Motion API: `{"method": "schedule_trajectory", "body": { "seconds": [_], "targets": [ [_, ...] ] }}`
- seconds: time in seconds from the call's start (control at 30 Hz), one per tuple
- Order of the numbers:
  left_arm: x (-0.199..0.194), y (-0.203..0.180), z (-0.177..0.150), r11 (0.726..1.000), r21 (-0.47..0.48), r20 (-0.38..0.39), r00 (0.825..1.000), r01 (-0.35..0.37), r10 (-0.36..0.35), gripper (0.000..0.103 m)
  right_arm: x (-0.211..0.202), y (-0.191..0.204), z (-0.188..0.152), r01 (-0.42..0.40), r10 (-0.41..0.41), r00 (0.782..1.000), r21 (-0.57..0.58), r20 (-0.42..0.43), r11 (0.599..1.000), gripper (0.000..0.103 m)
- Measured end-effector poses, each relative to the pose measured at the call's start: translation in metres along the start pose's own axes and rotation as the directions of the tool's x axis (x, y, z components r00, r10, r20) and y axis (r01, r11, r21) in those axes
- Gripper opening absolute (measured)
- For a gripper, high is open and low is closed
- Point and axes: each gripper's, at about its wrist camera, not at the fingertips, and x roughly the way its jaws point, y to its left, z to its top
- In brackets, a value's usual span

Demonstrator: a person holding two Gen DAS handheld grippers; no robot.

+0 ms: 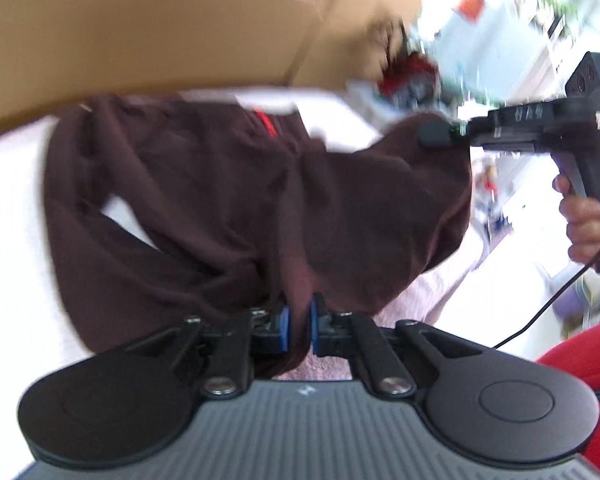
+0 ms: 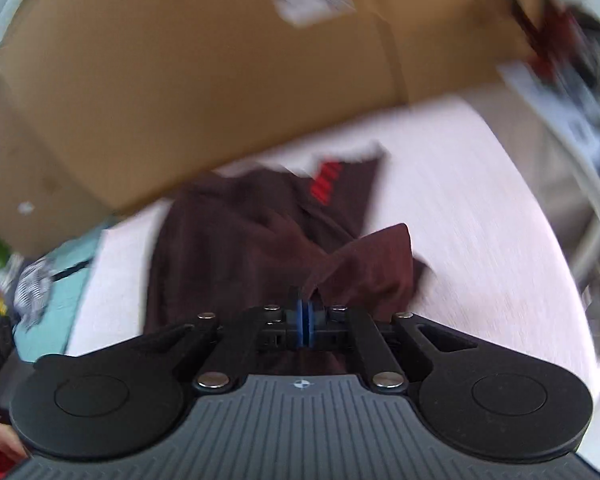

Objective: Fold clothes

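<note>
A dark maroon garment (image 1: 204, 184) with red lettering (image 2: 327, 184) lies crumpled on a pale pink covered surface (image 2: 480, 220). In the left wrist view my left gripper (image 1: 299, 330) is shut, a fold of the maroon cloth pinched between its blue pads (image 1: 283, 330). My right gripper (image 2: 305, 322) is also shut, its blue pads pressed together on a raised corner of the same garment (image 2: 372, 264). From the left wrist view the right gripper (image 1: 426, 136) holds that corner up off the surface, with a hand (image 1: 584, 216) on its handle.
A large cardboard box (image 2: 180, 80) stands along the far edge of the surface, close behind the garment. A teal printed garment (image 2: 60, 284) lies at the left. A red sleeve (image 1: 580, 356) shows at the lower right. Blurred clutter (image 1: 412, 76) sits beyond the far right corner.
</note>
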Motion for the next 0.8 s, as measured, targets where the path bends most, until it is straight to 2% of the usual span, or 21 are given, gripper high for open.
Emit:
{"method": "schedule_trajectory", "body": {
  "seconds": [0.07, 0.1, 0.23, 0.27, 0.3, 0.33, 0.37, 0.43, 0.47, 0.5, 0.53, 0.6, 0.7, 0.8],
  "targets": [
    [-0.029, 0.001, 0.004, 0.999, 0.002, 0.075, 0.996, -0.048, 0.048, 0.002, -0.007, 0.022, 0.031, -0.117, 0.119, 0.991, -0.039, 0.06, 0.992, 0.004],
    [-0.04, 0.003, 0.009, 0.997, 0.004, 0.107, 0.991, -0.077, 0.076, 0.001, -0.003, 0.032, 0.042, -0.127, 0.132, 0.988, -0.073, 0.078, 0.989, 0.004],
    [-0.05, 0.024, 0.031, 0.977, -0.007, 0.171, 0.963, -0.213, 0.211, 0.001, 0.031, 0.068, 0.081, -0.04, 0.073, 0.988, -0.234, 0.134, 0.971, 0.006],
    [-0.045, 0.03, 0.036, 0.969, -0.018, 0.164, 0.955, -0.246, 0.246, 0.001, 0.045, 0.073, 0.084, -0.003, 0.039, 0.991, -0.281, 0.126, 0.96, 0.02],
    [-0.036, 0.036, 0.039, 0.962, -0.034, 0.144, 0.951, -0.27, 0.272, 0.0, 0.063, 0.076, 0.083, 0.042, -0.008, 0.995, -0.333, 0.104, 0.942, 0.05],
    [-0.028, 0.041, 0.037, 0.959, -0.049, 0.115, 0.952, -0.278, 0.282, 0.0, 0.073, 0.074, 0.079, 0.078, -0.051, 0.995, -0.359, 0.086, 0.93, 0.064],
    [-0.02, 0.045, 0.034, 0.957, -0.063, 0.085, 0.954, -0.283, 0.287, 0.001, 0.078, 0.07, 0.073, 0.11, -0.09, 0.993, -0.368, 0.07, 0.923, 0.068],
    [-0.006, 0.047, 0.021, 0.961, -0.072, 0.052, 0.961, -0.268, 0.272, 0.002, 0.089, 0.061, 0.061, 0.171, -0.17, 0.985, -0.388, 0.037, 0.905, 0.059],
    [0.0, 0.047, 0.014, 0.963, -0.075, 0.038, 0.964, -0.26, 0.263, 0.003, 0.094, 0.057, 0.055, 0.201, -0.21, 0.977, -0.399, 0.022, 0.895, 0.063],
    [0.007, 0.047, 0.007, 0.967, -0.076, 0.013, 0.969, -0.244, 0.245, 0.004, 0.094, 0.05, 0.047, 0.186, -0.208, 0.978, -0.385, -0.015, 0.904, 0.066],
    [0.014, 0.048, 0.0, 0.97, -0.073, -0.016, 0.973, -0.233, 0.232, 0.01, 0.094, 0.041, 0.039, 0.156, -0.188, 0.98, -0.352, -0.059, 0.923, 0.071],
    [0.032, 0.046, -0.008, 0.973, -0.049, -0.076, 0.972, -0.227, 0.223, 0.023, 0.095, 0.024, 0.021, 0.167, -0.207, 0.973, -0.309, -0.103, 0.936, 0.071],
    [0.065, 0.045, -0.008, 0.981, 0.0, -0.16, 0.968, -0.196, 0.193, 0.024, 0.096, 0.003, 0.004, 0.22, -0.269, 0.952, -0.283, -0.146, 0.933, 0.071],
    [0.088, 0.044, 0.005, 0.989, 0.049, -0.212, 0.966, -0.142, 0.149, 0.024, 0.084, -0.015, -0.007, 0.207, -0.246, 0.956, -0.228, -0.161, 0.952, 0.071]
  ]
}}
